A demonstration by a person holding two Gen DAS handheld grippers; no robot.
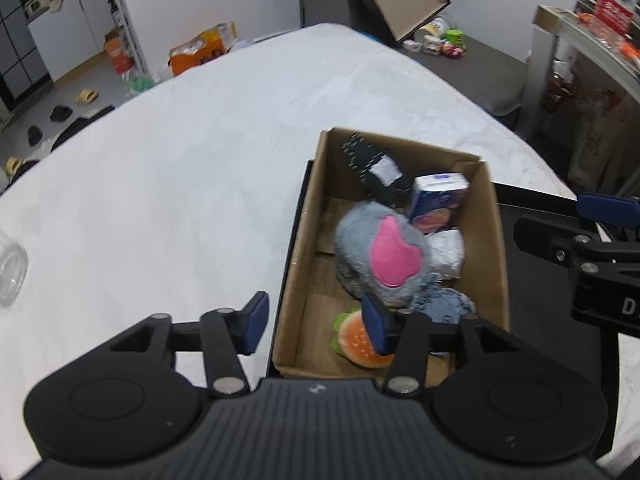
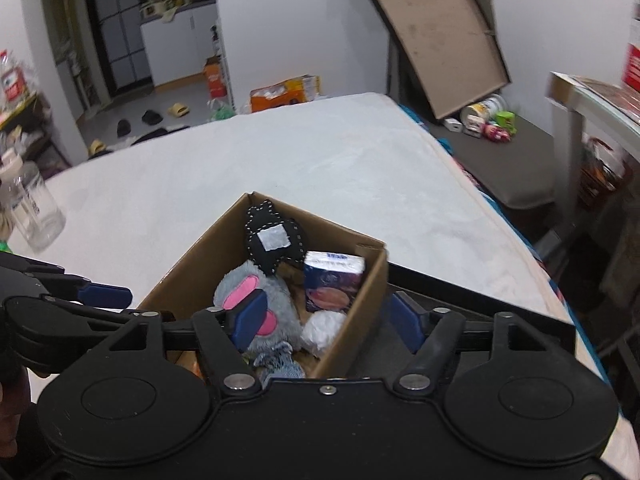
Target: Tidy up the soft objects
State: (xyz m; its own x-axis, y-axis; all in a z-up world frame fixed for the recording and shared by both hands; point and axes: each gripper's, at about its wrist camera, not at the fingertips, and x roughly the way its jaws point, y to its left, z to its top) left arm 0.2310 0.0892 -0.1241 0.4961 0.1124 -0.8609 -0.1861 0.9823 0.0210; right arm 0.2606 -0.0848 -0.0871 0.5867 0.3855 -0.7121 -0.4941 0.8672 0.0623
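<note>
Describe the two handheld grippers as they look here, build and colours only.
Both are matt black plastic. The left gripper has a ribbed body, two round housings, linkage arms with silver pivot pins, and blue pads on its fingers. The right gripper is built alike, with a smooth top. White lettering marks its side in the left view.

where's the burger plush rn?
Left wrist view: burger plush lies in the cardboard box, at its near end, below the grey plush.
</note>
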